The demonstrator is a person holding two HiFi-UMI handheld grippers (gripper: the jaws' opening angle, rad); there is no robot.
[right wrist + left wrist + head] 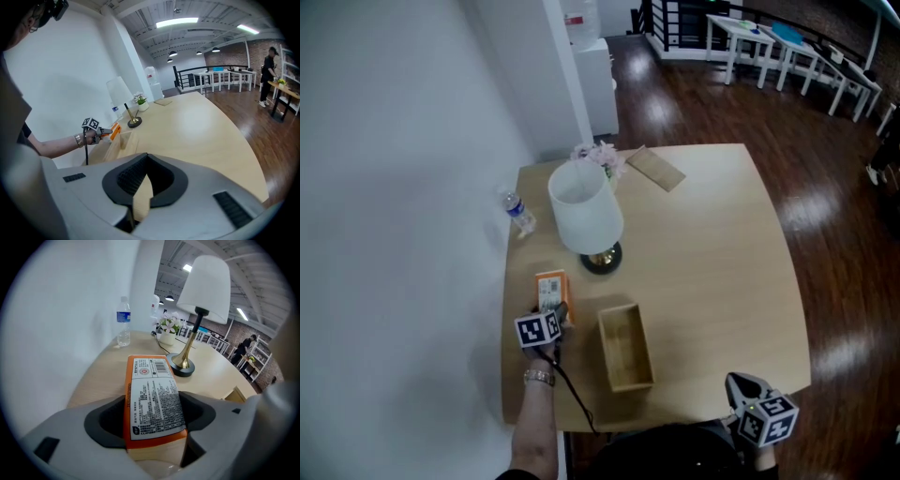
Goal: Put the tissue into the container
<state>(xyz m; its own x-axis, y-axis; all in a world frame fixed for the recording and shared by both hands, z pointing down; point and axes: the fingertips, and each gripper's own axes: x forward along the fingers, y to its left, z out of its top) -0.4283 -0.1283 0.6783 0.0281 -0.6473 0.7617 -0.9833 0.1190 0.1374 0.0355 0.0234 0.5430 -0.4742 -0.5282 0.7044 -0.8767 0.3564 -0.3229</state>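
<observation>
Clamping the tissue pack (150,380), the left gripper (155,408) is beside the container (625,347).

**Pale wooden table with rounded corners, set against a white wall**

The table (712,253) stands on dark wood flooring. Along its wall side a clear water bottle (519,214) stands upright. Near it is a lamp (584,211) with a white shade and a dark round base. At the far edge are a small pot of pale flowers (602,157) and a flat brown card (655,169). Toward the near edge an open wooden container (625,347) sits just beside an orange tissue pack (551,289).
</observation>
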